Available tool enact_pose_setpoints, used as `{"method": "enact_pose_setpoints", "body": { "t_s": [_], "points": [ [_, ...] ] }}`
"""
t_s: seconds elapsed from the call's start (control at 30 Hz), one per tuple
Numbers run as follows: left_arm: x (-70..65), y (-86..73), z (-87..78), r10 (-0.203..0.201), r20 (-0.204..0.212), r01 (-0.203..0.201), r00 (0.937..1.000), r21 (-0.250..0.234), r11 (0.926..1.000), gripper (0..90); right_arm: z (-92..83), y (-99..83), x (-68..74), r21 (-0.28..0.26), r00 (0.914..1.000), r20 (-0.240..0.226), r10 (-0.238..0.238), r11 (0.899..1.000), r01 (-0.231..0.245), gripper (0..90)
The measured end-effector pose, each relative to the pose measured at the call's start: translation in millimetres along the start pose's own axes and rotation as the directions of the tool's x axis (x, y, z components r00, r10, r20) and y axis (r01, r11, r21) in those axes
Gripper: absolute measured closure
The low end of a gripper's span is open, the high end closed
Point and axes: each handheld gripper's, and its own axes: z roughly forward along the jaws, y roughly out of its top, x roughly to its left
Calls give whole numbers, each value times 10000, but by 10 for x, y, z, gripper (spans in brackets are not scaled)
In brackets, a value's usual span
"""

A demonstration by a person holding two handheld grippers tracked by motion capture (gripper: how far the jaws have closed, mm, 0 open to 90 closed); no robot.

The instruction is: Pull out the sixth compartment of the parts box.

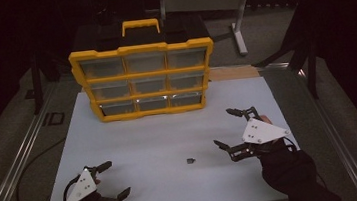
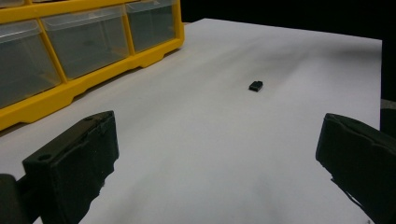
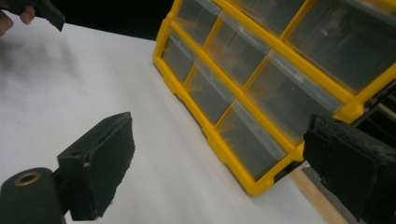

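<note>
Resting low over the white table (image 1: 135, 135), the left gripper (image 1: 112, 180) and the right gripper (image 1: 232, 127) both had their jaws spread wide, grasping nothing. The small black part (image 1: 191, 161) lay on the matte surface between them, probably waiting to be picked up. Behind stood the yellow plastic organizer (image 1: 141, 48) with clear drawers.

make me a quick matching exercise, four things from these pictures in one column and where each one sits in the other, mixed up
Things:
1. drawer organiser
2. small black part
3. left gripper
4. right gripper

Places:
A. near left corner of the white board
B. far edge of the board, drawers shut
C. right side of the board, open
D. lying alone mid-board, nearer the right gripper

Pairs: 1-B, 2-D, 3-A, 4-C
</note>
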Motion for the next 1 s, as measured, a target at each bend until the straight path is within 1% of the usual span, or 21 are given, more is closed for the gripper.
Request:
{"method": "enact_pose_setpoints", "body": {
  "t_s": [0.13,0.3,0.33,0.53,0.7,0.93,1.0],
  "points": [
    [1,1,-2,-15,-6,15,10000,11,10000,0,32,64,-23,-82,9998,36,-212,9997,212,91],
    [2,1,-3,6,-11,-6,10000,14,10000,0,93,136,-49,-124,9982,12,-600,9981,600,91],
    [2,1,-3,6,-11,-6,10000,14,10000,0,93,136,-49,-124,9982,12,-600,9981,600,91],
    [2,1,-5,2,-11,-2,10000,-5,10000,0,178,201,-92,-408,9955,154,-938,9947,944,91],
    [3,0,-4,-8,-5,8,10000,-17,10000,0,257,240,-112,-548,9914,161,-1296,9900,1303,90],
    [3,-1,-4,-15,12,15,10000,-25,10000,0,374,283,-139,-537,9869,153,-1608,9854,1614,91],
    [3,-1,-5,-17,14,18,10000,-27,10000,0,408,295,-144,-526,9843,144,-1758,9829,1763,91]
  ]
}}
